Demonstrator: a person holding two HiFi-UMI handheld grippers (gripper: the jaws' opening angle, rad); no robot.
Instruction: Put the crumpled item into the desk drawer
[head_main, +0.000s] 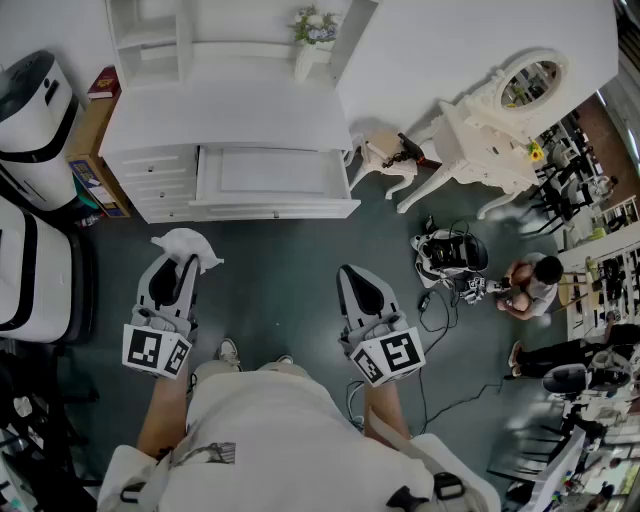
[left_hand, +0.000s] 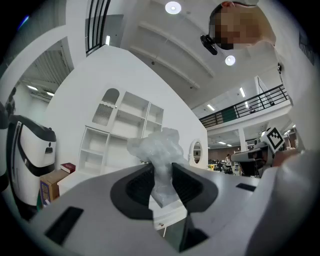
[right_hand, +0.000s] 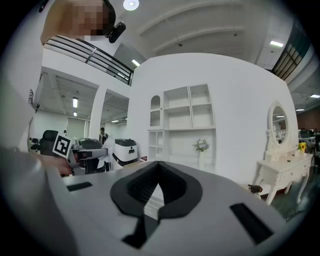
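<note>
A white desk (head_main: 230, 110) stands ahead with its wide drawer (head_main: 270, 172) pulled open; the drawer looks empty inside. My left gripper (head_main: 186, 262) is shut on the crumpled white item (head_main: 186, 243) and holds it over the floor, short of the drawer's left front corner. In the left gripper view the crumpled item (left_hand: 158, 150) sticks up from between the dark pads (left_hand: 186, 186), which pinch its lower part. My right gripper (head_main: 352, 282) hangs to the right, below the drawer's right end. In the right gripper view its jaws (right_hand: 158, 168) meet at the tips with nothing between them.
A white machine (head_main: 32, 105) and a box of books (head_main: 95, 165) stand left of the desk. To the right are a small stool (head_main: 385, 152) and a white vanity with a mirror (head_main: 500, 115). Cables and gear (head_main: 450, 255) lie on the floor beside a crouching person (head_main: 528, 285).
</note>
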